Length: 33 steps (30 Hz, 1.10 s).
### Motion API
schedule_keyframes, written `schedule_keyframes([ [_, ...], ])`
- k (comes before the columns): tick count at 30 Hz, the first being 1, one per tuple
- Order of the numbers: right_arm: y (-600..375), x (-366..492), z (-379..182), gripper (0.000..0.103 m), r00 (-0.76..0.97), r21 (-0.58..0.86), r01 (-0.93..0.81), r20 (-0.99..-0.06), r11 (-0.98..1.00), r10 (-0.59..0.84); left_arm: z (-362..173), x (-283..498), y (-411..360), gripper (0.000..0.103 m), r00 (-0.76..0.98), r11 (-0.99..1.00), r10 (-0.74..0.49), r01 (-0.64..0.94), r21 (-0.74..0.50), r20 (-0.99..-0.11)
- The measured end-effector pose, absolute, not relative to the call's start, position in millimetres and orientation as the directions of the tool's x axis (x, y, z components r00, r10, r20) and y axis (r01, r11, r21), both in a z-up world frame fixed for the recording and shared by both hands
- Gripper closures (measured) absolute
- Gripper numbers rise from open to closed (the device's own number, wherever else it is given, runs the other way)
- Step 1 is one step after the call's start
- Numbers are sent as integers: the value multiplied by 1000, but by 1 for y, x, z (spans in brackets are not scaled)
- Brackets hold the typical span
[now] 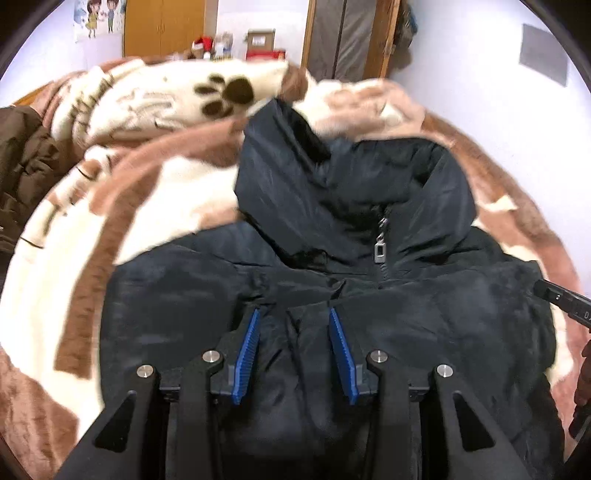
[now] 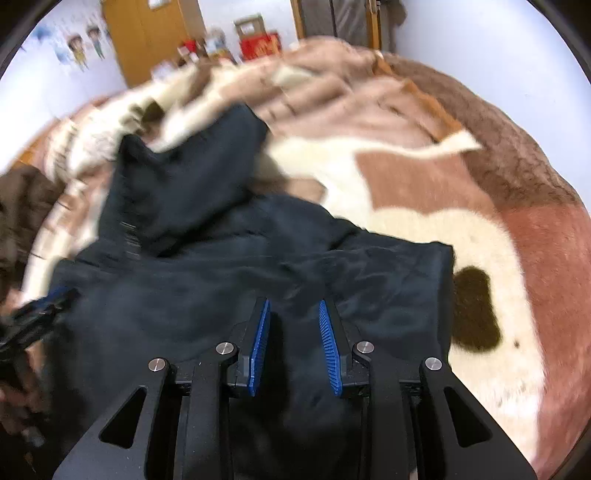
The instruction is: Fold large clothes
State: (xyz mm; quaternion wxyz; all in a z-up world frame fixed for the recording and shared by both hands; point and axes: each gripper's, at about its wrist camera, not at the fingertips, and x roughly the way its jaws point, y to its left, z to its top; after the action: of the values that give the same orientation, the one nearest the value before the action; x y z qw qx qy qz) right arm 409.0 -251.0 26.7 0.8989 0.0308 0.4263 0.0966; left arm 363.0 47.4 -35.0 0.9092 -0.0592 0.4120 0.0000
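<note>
A dark navy padded jacket [image 1: 406,314] lies front up on the bed, zipped, with its silver zipper pull [image 1: 380,251] below the collar and its hood [image 1: 332,173] spread toward the far side. My left gripper [image 1: 294,310] is shut on a thick fold of the jacket's chest, which bunches up between the blue pads [image 1: 247,354]. In the right wrist view, the jacket [image 2: 184,295] fills the near left, and my right gripper [image 2: 294,301] is shut on a raised ridge of its fabric near the right edge. One sleeve [image 2: 177,177] lies folded toward the far left.
A brown and cream fleece blanket [image 1: 92,240] with a paw print [image 1: 225,94] covers the bed under the jacket. A brown coat [image 1: 22,166] is heaped at the left edge. Beyond the bed are a wooden wardrobe [image 1: 162,26], boxes [image 1: 260,40] and a door [image 1: 351,33].
</note>
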Motion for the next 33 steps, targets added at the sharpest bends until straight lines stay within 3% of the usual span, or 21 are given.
schedule_keyframes([
  [3,-237,389,24,74,608,135,-203,-759,970,233,-48,351,46,61,641,996,-44,-35,-87,-766],
  [7,-225,402,-22,74,526,126,-198,-823,972,214,-80,359,44,60,594,997,-24,-44,-62,-804],
  [13,-224,402,-24,74,534,115,-186,-822,976,199,-81,360,43,60,586,997,-14,-54,-56,-810],
  [18,-226,376,13,74,565,126,-152,-803,980,191,-51,335,45,61,574,993,-27,-78,-88,-818],
  [33,-172,276,131,67,731,139,-201,-637,970,243,64,234,34,56,674,986,-115,-12,-167,-729],
])
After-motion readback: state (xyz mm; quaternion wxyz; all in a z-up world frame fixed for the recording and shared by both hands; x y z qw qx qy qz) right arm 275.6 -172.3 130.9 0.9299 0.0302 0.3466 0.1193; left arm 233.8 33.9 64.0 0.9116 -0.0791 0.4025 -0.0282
